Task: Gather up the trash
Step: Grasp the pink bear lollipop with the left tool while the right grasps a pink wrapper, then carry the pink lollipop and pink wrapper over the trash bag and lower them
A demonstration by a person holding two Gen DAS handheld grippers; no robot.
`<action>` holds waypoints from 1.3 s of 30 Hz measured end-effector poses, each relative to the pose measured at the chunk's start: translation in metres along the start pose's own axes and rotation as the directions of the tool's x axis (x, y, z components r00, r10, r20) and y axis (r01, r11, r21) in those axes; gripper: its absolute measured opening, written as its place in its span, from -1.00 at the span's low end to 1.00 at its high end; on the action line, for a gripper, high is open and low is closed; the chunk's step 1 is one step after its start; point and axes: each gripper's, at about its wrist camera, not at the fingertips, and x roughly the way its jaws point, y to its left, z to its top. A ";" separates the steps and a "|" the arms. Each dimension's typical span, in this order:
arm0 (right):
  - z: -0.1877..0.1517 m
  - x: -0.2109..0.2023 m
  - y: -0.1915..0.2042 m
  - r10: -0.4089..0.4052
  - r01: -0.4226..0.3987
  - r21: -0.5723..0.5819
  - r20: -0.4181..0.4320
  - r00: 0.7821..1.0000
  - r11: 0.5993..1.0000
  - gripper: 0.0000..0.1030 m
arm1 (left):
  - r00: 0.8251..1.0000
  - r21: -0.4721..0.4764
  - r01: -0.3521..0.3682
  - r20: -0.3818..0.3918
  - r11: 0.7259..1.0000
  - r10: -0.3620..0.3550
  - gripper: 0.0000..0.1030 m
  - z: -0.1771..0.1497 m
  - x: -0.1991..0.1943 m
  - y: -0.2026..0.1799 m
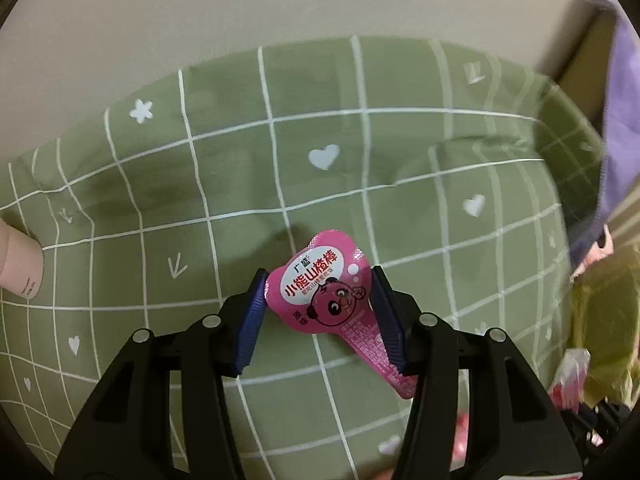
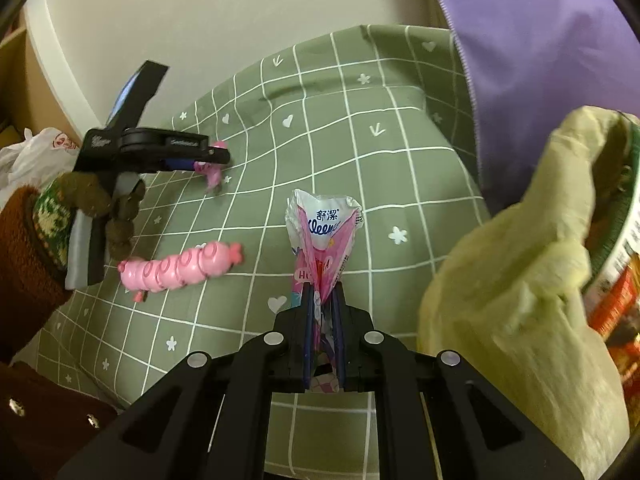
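Observation:
A pink bear-shaped snack wrapper [image 1: 320, 296] with red print sits between the blue pads of my left gripper [image 1: 318, 276], which press on its two sides above the green checked cloth [image 1: 224, 168]. In the right wrist view the left gripper [image 2: 216, 156] shows at the left with that pink wrapper [image 2: 213, 174] hanging from its tip, held by a brown-gloved hand [image 2: 104, 200]. My right gripper [image 2: 322, 288] is shut on a crumpled pink and white tissue packet [image 2: 322, 224], which sticks up from the narrow jaws.
A yellow-green trash bag [image 2: 520, 280] gapes at the right, over a printed bin rim [image 2: 624, 240]. A pink caterpillar toy [image 2: 180, 268] lies on the cloth. A purple garment [image 2: 540, 40] hangs at the back right, a white plastic bag [image 2: 36, 152] at the far left. A pink tube [image 1: 18, 264] lies at the cloth's left edge.

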 end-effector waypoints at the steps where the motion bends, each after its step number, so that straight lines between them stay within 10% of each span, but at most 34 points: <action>1: 0.000 -0.001 0.000 0.000 0.000 0.001 0.002 1.000 1.000 -0.80 | 1.000 0.006 0.007 0.017 1.000 -0.007 -0.07 -0.003 -0.007 0.000; 13: 0.007 -0.041 0.020 -0.020 0.024 -0.032 0.111 0.994 0.999 -0.80 | 0.968 0.135 -0.027 0.250 0.990 -0.007 -0.06 -0.022 -0.123 -0.026; 21: 0.024 -0.107 0.021 -0.122 0.137 -0.038 0.272 0.955 0.990 -0.80 | 0.911 0.287 0.065 0.373 0.956 -0.174 -0.06 -0.019 -0.182 -0.083; 32: 0.024 -0.217 -0.034 -0.358 0.317 0.168 0.382 0.852 0.933 -0.80 | 0.800 0.538 0.320 0.287 0.780 -0.526 -0.06 -0.006 -0.211 -0.197; 39: -0.001 -0.242 -0.077 -0.465 0.364 0.320 0.339 0.818 0.874 -0.80 | 0.791 0.606 0.422 0.116 0.674 -0.600 -0.06 -0.015 -0.175 -0.272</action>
